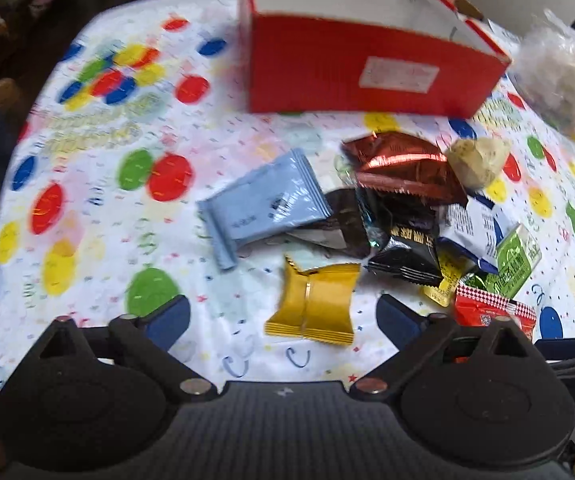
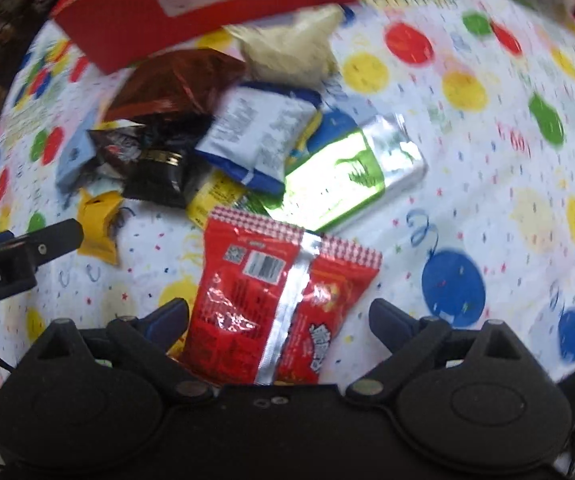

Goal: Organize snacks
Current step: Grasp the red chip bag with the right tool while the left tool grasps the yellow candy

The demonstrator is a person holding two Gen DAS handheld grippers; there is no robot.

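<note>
Snacks (image 1: 387,216) lie heaped on the cloth (image 1: 99,184) before the red box (image 1: 367,68), none boxed yet. I hold both grippers, left (image 1: 283,316) and right (image 2: 279,320), spread and empty. Risk: the red packet (image 2: 271,304) (slick foil) slipping between my right fingers, or neighbours dragged along.

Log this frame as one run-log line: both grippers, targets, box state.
left gripper: open, over gold packet | right gripper: open, straddling red packet | red box: open, looks empty | snack pile: unsorted
</note>
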